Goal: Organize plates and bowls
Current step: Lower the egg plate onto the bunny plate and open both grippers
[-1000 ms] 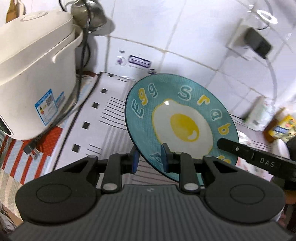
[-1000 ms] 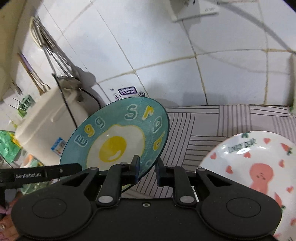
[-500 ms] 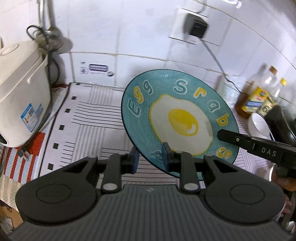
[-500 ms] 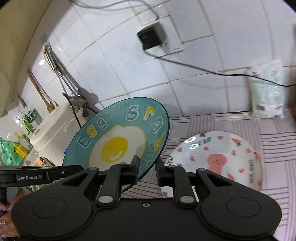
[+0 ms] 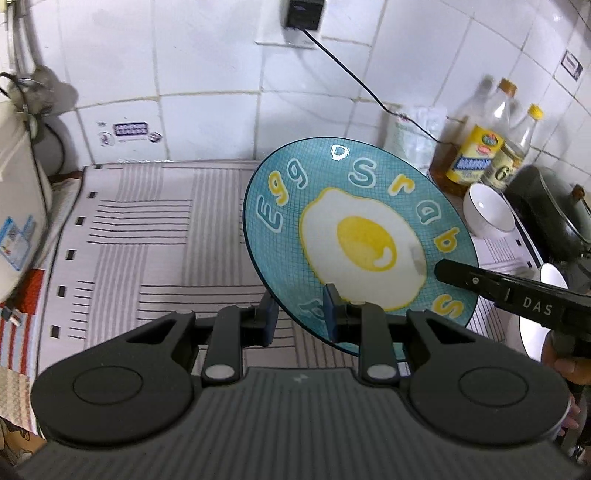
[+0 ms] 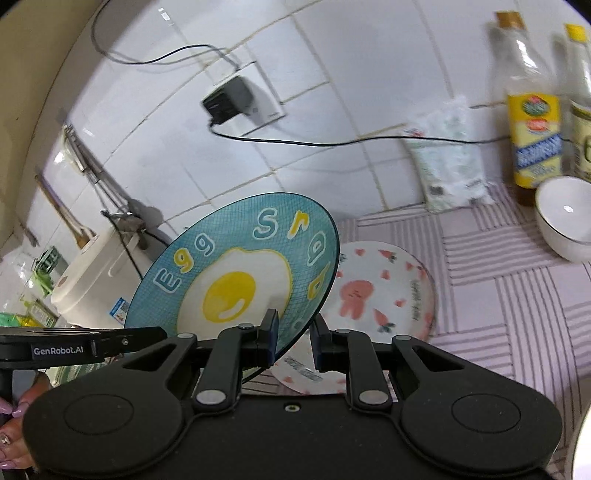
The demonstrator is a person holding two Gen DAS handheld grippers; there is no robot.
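both hand-held grippers, left hand-held gripper (image 5: 300, 312) and right hand-held gripper (image 6: 293, 336), clamp the egg plate (image 5: 354, 236), carried mid-air; next, lower it level onto the pink plate (image 6: 384, 291).

I see a rice cooker (image 5: 18, 221) at the left edge, a plugged-in charger (image 5: 303, 14) top centre on the tiled wall, bottles (image 5: 476, 147) and a white bag (image 5: 413, 133) upper right, a dark pot (image 5: 546, 210) far right.
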